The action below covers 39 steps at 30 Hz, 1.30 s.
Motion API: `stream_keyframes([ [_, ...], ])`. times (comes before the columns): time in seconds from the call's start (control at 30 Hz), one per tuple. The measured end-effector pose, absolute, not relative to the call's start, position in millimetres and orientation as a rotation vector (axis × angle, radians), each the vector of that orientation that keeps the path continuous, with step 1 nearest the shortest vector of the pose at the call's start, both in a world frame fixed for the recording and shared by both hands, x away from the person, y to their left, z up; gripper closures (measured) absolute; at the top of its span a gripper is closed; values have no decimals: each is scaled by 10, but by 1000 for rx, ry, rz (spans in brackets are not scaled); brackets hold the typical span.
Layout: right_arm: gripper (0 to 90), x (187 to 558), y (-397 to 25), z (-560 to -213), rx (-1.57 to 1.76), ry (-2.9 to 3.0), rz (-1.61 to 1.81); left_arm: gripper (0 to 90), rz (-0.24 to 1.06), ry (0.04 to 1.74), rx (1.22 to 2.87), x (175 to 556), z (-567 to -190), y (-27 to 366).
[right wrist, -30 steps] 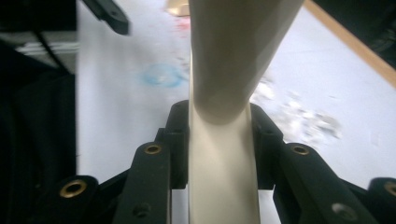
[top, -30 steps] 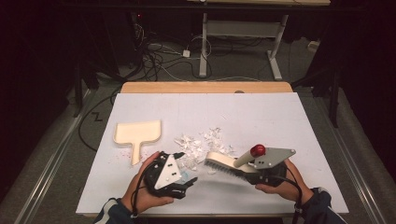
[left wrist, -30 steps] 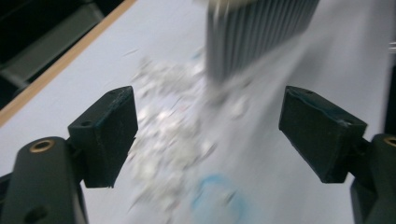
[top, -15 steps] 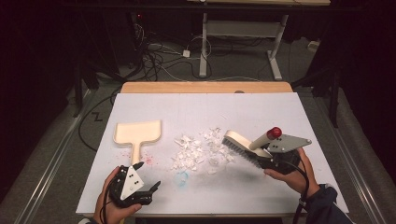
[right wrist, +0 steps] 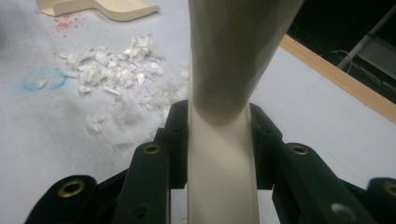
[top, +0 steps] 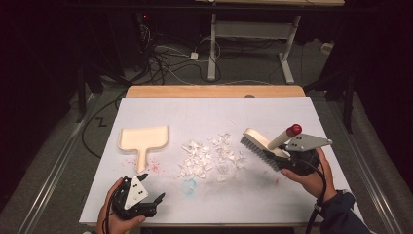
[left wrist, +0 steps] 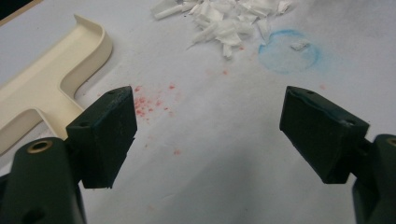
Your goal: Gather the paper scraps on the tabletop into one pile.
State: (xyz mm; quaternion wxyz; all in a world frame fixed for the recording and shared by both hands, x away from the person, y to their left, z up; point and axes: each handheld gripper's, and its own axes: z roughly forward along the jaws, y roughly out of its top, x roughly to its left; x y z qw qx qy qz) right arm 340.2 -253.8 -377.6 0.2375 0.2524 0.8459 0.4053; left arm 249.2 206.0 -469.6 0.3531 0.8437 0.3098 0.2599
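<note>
1. Sweeping looks to be the step in hand: the right gripper [top: 287, 158] has its jaws clamped on the handle of a cream brush [top: 265, 145], bristles set on the table [top: 302, 117] just right of the pile of white scraps [top: 212, 157].
2. Next, by my judgement, the left gripper [top: 153, 202], jaws wide and empty near the front edge, must take the dustpan [top: 143, 139] by its handle, which lies just beside it, left of the scraps.
3. Count: one brush, one dustpan, one loose pile of scraps, two grippers, one blue chalk ring [left wrist: 289, 51], and one patch of red specks [left wrist: 154, 102].
</note>
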Motion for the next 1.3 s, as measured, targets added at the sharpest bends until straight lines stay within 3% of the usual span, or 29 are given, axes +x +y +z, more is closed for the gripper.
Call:
stream_keyframes([
  [0.33, 678, 3678, -2637, -3816, 776, 2257, 1039, 180, 653, 796, 2214, 2483, -4720, 2040],
  [0.63, 678, 4314, -2518, -4004, 873, 2236, 946, 180, 670, 793, 2200, 2511, -4716, 2026],
  [0.9, 678, 4784, -2173, -4148, 895, 2206, 774, 180, 658, 797, 2224, 2516, -4734, 2012],
  [1.3, 677, 4928, -1528, -4332, 728, 2270, 649, 180, 640, 792, 2217, 2492, -4740, 2044],
])
